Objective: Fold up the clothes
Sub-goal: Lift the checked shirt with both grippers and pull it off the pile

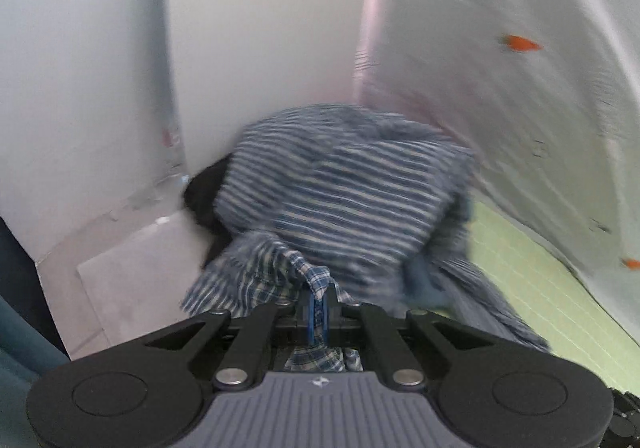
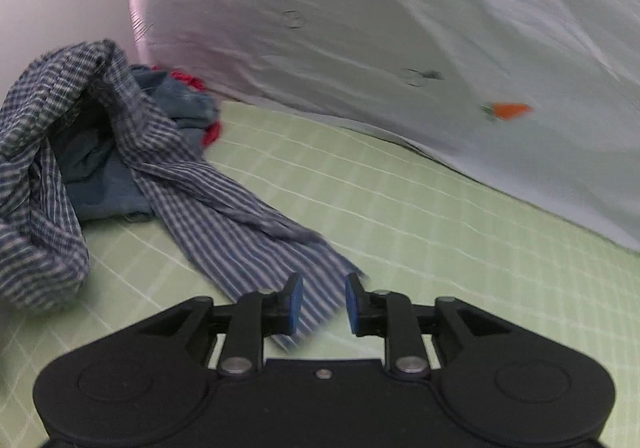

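A blue-and-white checked shirt [image 1: 344, 192] lies bunched in a heap, blurred by motion. My left gripper [image 1: 319, 308] is shut on a fold of that shirt, which runs back between its blue pads. In the right wrist view the same shirt [image 2: 52, 152] is piled at the left, and one long sleeve [image 2: 256, 244] trails across the green mat down to my right gripper [image 2: 321, 302]. The right gripper's jaws stand apart; the sleeve's end lies under and between them, and the pads do not press on it.
A green gridded mat [image 2: 400, 216] covers the surface. A blue garment [image 2: 120, 184] and something red [image 2: 212, 134] sit under the shirt pile. A white cloth with orange carrot prints [image 2: 400, 48] hangs behind. A white wall [image 1: 80, 88] and grey floor [image 1: 132, 280] lie left.
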